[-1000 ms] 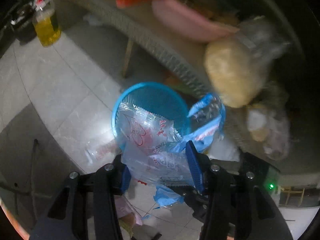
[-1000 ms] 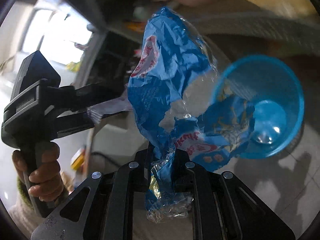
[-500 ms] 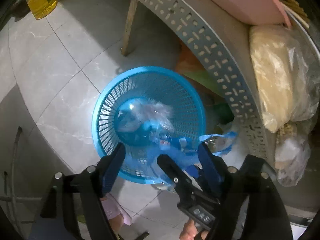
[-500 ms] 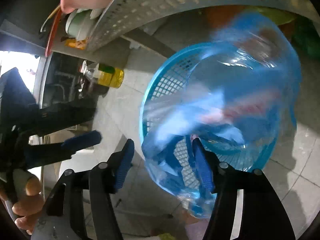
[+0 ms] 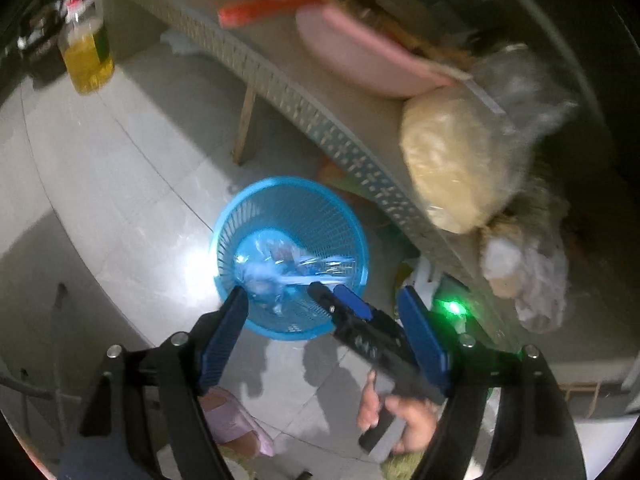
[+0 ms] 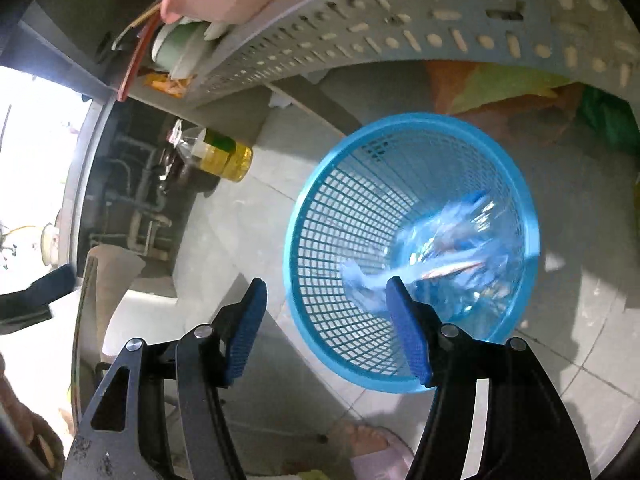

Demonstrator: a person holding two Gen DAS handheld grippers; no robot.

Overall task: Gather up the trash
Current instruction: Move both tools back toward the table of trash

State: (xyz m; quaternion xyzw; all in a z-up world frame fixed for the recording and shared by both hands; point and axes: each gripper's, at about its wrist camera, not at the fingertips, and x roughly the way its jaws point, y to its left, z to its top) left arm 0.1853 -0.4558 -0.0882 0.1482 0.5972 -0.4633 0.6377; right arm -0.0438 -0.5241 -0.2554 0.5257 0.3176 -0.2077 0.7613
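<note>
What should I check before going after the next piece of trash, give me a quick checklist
1. Left tongs empty: ok, its jaws are opening with nothing between them.
2. Right tongs empty: ok, jaws apart, no wrapper pinched.
3. Plastic wrappers inside the blue basket: ok, though blurred.
4. Basket upright on the floor: ok.
5. Nothing hanging over the basket rim: cannot tell, the near rim is hidden behind the tongs.
6. Next piece of trash located: cannot tell; the table holds bags and dishes, none clearly trash.
</note>
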